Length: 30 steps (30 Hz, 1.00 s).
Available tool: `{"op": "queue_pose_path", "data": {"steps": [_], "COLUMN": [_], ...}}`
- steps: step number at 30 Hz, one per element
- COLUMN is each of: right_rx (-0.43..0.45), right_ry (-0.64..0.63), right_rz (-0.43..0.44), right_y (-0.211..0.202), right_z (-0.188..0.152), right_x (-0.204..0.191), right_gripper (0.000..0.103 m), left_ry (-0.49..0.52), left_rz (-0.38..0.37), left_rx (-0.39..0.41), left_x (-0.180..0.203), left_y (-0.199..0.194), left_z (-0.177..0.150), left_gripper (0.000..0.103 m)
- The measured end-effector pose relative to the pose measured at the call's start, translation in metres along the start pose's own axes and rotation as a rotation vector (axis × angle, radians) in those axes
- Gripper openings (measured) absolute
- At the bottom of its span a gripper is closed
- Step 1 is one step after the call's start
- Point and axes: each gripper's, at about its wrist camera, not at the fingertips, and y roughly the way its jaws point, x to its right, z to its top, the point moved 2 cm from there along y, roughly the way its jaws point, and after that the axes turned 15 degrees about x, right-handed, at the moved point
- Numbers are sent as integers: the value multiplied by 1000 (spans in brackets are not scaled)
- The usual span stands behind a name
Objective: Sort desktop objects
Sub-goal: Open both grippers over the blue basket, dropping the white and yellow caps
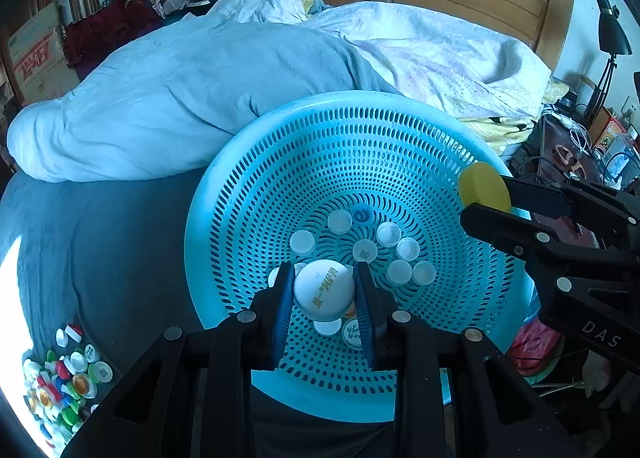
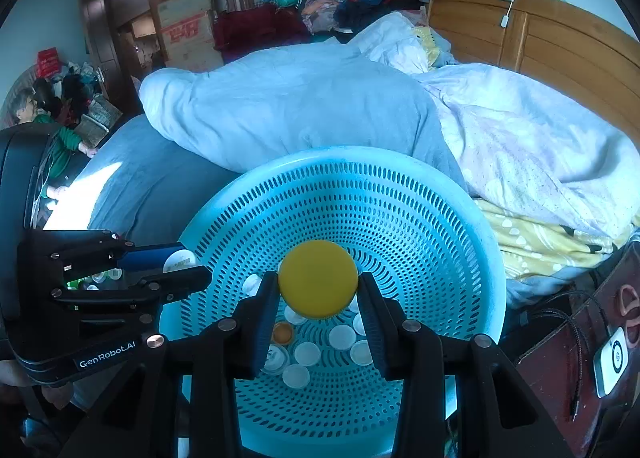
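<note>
Together, the left gripper [image 1: 324, 292] pinched a white cap [image 1: 324, 290] and the right gripper [image 2: 318, 284] a yellow cap [image 2: 318, 278], both above the blue basket [image 2: 420, 225]; only the left view showed loose caps [image 1: 66, 378] far to its left.

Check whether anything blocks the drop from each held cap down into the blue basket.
Nothing visible does. The white cap in the left gripper and the yellow cap in the right gripper both hang over the open basket, only loose caps below.

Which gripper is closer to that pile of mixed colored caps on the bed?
Left. The left gripper is beside the cap pile; the right gripper is across the basket.
</note>
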Motion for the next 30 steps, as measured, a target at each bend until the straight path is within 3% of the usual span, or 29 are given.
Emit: {"op": "queue_pose_path", "data": {"steps": [30], "right_rx": [-14], "right_ry": [-4], "right_rz": [-5], "right_y": [0], "right_z": [-5], "right_x": [-1], "right_gripper": [44], "left_ry": [4], "left_rz": [-4], "left_rx": [10], "left_x": [-3], "left_y": [1], "left_z": [-7], "left_gripper": [25]}}
